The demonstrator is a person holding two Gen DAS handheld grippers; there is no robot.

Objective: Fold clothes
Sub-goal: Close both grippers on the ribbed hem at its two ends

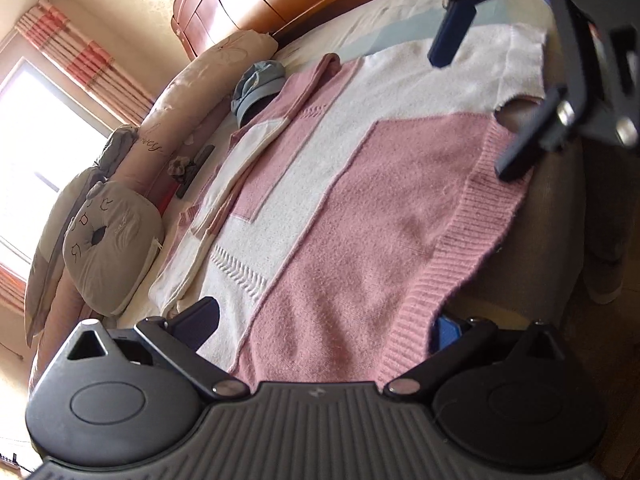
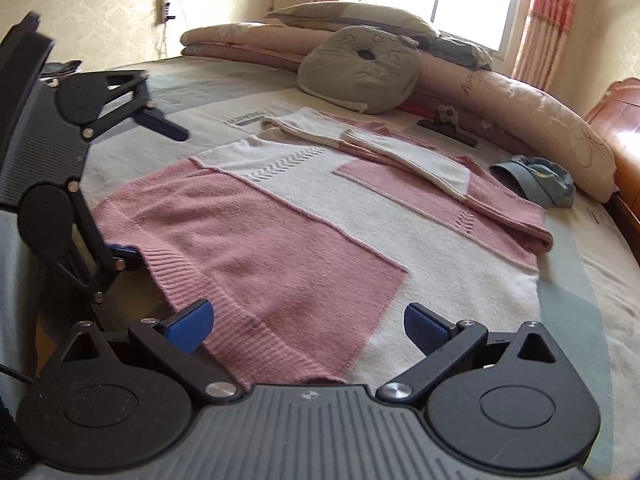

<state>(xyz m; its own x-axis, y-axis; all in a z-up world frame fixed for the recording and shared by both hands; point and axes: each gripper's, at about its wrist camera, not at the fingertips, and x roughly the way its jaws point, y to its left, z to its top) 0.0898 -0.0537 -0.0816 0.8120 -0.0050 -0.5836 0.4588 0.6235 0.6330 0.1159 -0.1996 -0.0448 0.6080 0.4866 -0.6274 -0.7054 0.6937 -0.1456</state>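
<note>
Sweater [image 2: 320, 232], knitted in pink and white blocks, is seen spread flat on the bed [image 2: 580, 300], with both sleeves already laid across the chest toward 12 o'clock in the right wrist view. Its ribbed hem [image 2: 224, 320] hangs slightly over the bed edge at 6 o'clock. The right gripper [image 2: 308, 328] is held with its fingers wide apart, straddling the hem near the pink-white boundary, nothing yet being gripped. The left gripper [image 1: 324, 324] is likewise seen with fingers wide at the other hem corner; one finger lies above the knit, the other appears tucked beneath the ribbing, so a pinch is judged imminent. Several risks are judged from here: if only the top layer is caught, the back panel would be left behind and the fold would split; if the two corners are lifted unevenly, the folded sleeves could be dragged askew. A blue cap [image 2: 536, 188] lies just beside the shoulder at 2 o'clock and could be swept over by the hem.
</note>
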